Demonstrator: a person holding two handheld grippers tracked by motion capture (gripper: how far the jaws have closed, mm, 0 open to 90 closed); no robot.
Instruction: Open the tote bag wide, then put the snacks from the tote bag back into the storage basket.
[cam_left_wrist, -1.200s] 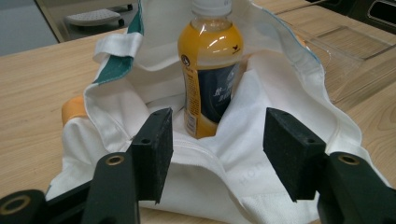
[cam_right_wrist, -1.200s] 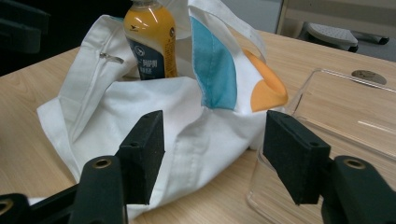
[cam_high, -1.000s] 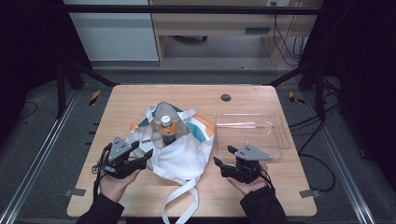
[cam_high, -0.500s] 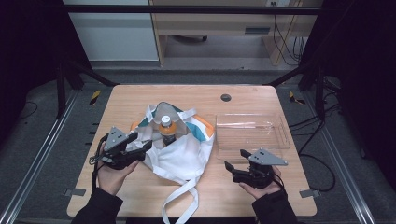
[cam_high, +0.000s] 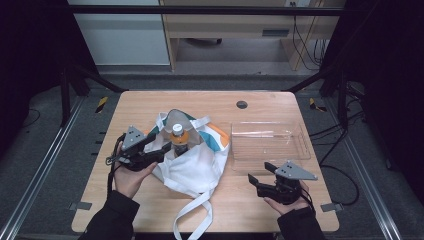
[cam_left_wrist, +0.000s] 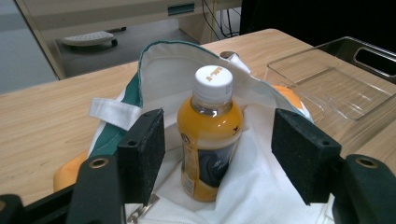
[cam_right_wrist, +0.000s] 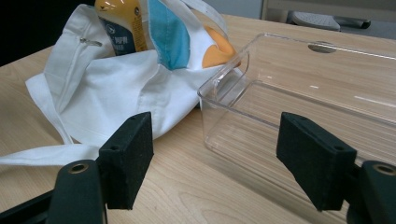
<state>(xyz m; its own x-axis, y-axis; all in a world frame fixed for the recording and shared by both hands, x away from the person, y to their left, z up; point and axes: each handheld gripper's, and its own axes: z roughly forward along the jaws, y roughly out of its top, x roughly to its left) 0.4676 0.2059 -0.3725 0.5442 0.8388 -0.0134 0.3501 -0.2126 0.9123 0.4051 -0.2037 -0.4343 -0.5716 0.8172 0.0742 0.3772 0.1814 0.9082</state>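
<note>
Two claws gape, yours: left claw (cam_left_wrist: 217, 156) facing round orange bottle (cam_left_wrist: 211, 135) in limp cloth bag (cam_left_wrist: 261, 196); right claw (cam_right_wrist: 217, 163), clear ribbed tray (cam_right_wrist: 327, 112) at one o'clock.

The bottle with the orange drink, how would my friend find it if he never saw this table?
Look at the wooden table, then the white cloth bag in its middle. The bottle stands upright in the bag's open mouth. It is the only thing with orange drink and a white cap; the clear tray beside the bag is empty.
</note>
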